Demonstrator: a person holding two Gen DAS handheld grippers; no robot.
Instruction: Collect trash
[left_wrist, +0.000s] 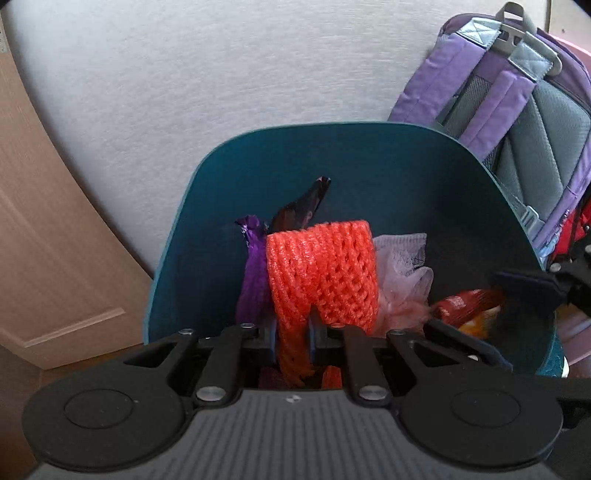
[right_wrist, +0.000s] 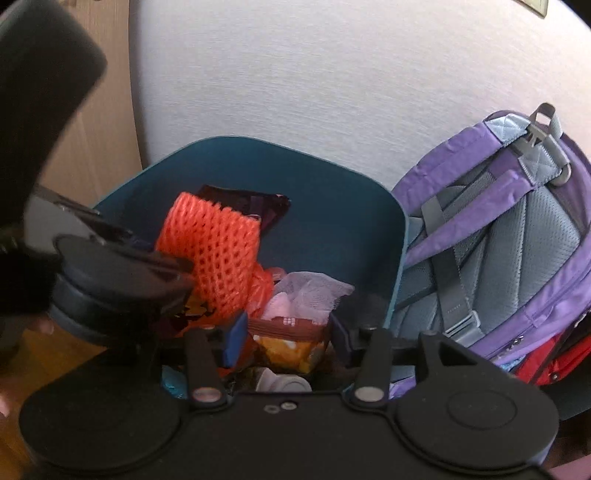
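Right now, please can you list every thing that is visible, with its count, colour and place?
bin: one, teal, against the wall beside the backpack
foam net: one, orange, over the bin, held by the left gripper
snack wrapper: one, brown and yellow, over the bin, between the right fingers
mesh trash: one, purple, inside the bin
tissue-like trash: one, pale pink, inside the bin
dark wrapper: one, inside the bin at the back
backpack: one, purple and grey, right of the bin
left gripper: one, black, shut on the net
right gripper: one, black, around the wrapper
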